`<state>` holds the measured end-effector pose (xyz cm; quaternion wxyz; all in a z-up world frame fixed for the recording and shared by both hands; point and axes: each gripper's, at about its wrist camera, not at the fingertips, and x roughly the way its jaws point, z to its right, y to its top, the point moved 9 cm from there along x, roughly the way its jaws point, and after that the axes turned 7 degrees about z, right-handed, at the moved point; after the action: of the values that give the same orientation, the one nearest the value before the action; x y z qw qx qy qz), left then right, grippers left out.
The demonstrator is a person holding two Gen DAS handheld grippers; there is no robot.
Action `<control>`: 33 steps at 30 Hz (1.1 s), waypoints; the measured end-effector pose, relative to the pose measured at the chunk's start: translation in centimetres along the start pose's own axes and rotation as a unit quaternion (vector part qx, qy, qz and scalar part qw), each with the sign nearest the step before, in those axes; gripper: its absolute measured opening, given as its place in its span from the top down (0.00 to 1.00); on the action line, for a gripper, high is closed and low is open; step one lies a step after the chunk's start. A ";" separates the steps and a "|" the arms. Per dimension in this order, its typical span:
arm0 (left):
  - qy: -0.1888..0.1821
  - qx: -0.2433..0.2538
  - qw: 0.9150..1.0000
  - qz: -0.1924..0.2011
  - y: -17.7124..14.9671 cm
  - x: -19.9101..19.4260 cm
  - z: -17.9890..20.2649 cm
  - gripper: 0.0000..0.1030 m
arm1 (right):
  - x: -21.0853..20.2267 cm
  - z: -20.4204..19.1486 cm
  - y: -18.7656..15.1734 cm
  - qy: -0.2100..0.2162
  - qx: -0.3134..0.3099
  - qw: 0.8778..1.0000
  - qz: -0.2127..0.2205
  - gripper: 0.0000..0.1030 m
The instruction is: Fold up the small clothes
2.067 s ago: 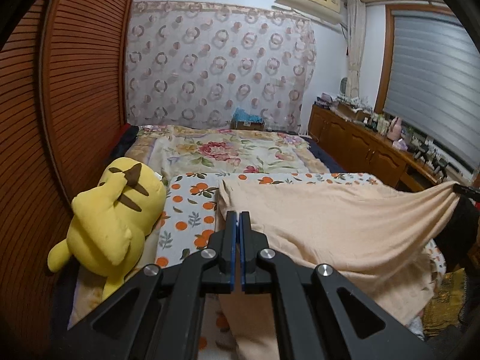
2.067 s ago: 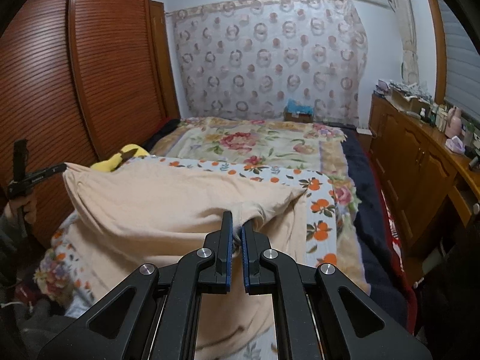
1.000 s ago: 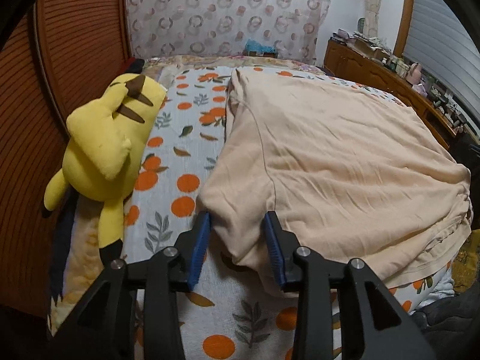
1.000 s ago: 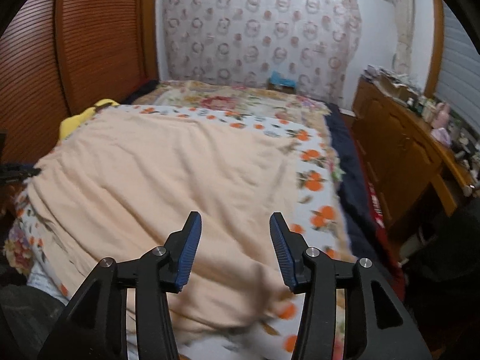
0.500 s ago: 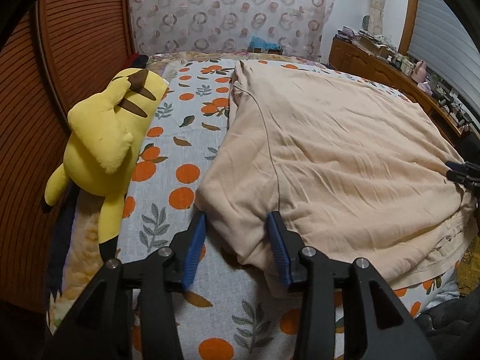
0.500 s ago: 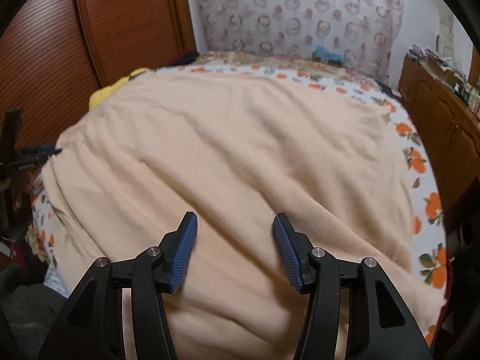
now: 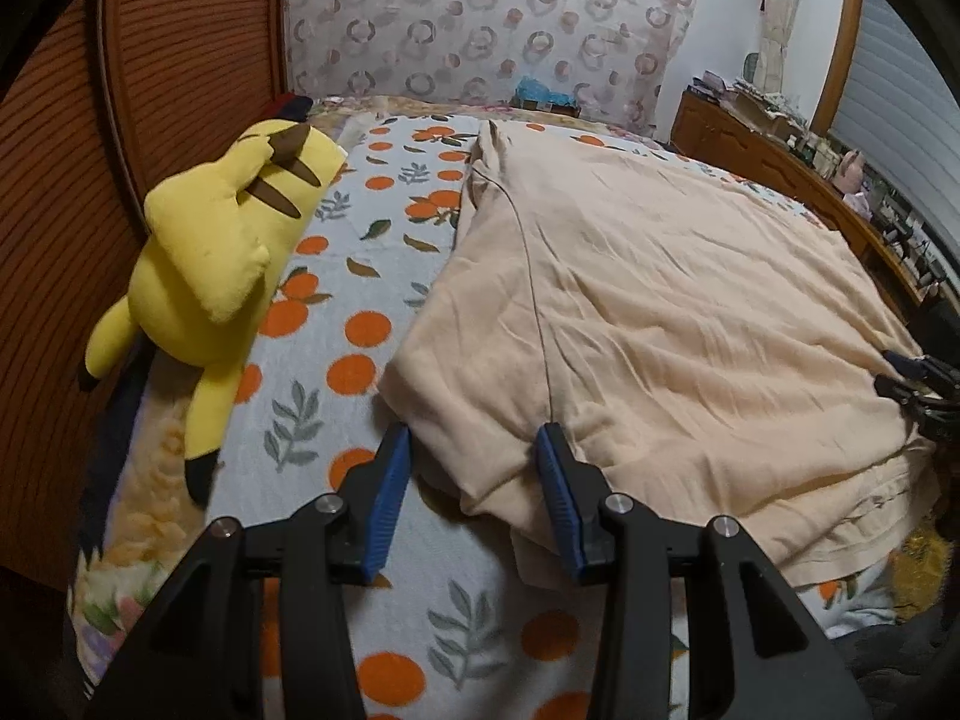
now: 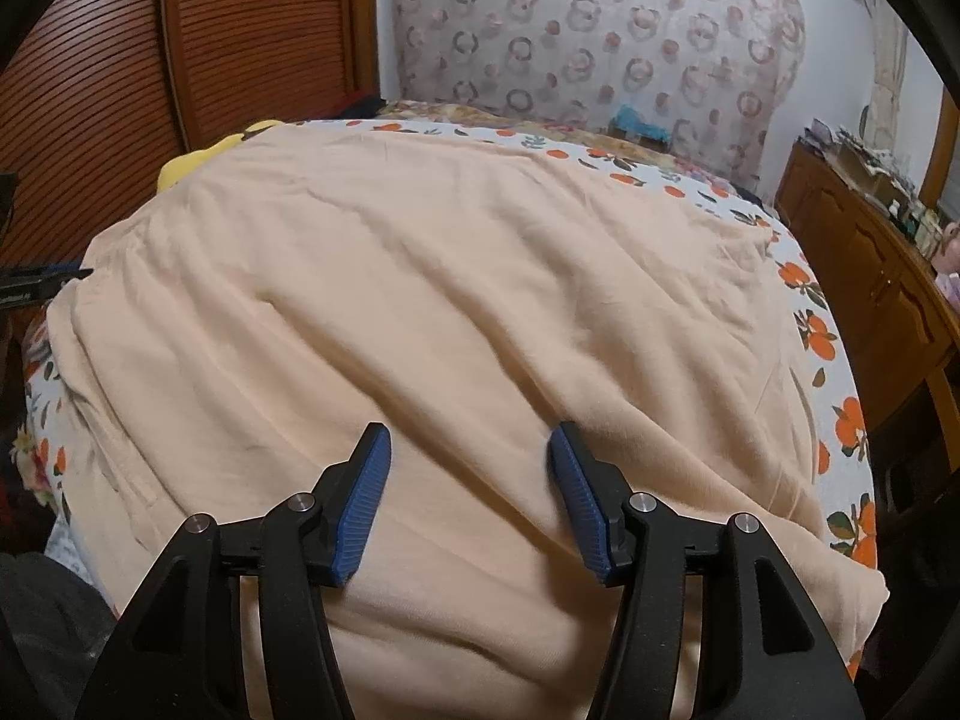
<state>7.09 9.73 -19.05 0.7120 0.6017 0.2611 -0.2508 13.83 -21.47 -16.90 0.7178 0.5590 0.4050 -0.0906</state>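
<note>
The left claw (image 7: 471,456) stands partly open, its blue pads either side of the near left corner of the peach garment (image 7: 660,312) without pressing on it; it holds nothing. The right claw (image 8: 468,468) hangs just over the same garment's near right part, its jaws opening, cloth below them but none pinched.

The peach garment lies spread flat on the bed (image 7: 336,372), covering most of the orange-print sheet, with its left edge well apart from the yellow plush toy (image 7: 222,252) that lies along the bed's left side by the wooden wardrobe (image 7: 66,192). Its near hem reaches the near edge of the bed.

The garment looks soft, light and limp, probably a knit: it will sag and crease wherever it is not supported, and a single layer may slip from a shallow pinch. The likeliest good holds are the two near corners or the hem, taken deep enough to catch both layers, so it lifts evenly for a fold toward the far side of the bed.
</note>
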 end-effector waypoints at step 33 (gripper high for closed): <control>-0.233 0.083 0.966 0.082 11.8 -2.4 19.8 1.00 | -5.2 4.9 0.7 -0.016 0.067 0.996 0.051 0.49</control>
<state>14.61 -7.96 -6.15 0.7187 0.6032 0.0164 -0.3454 13.17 -27.21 -12.58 0.6887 0.6242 0.3577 -0.0899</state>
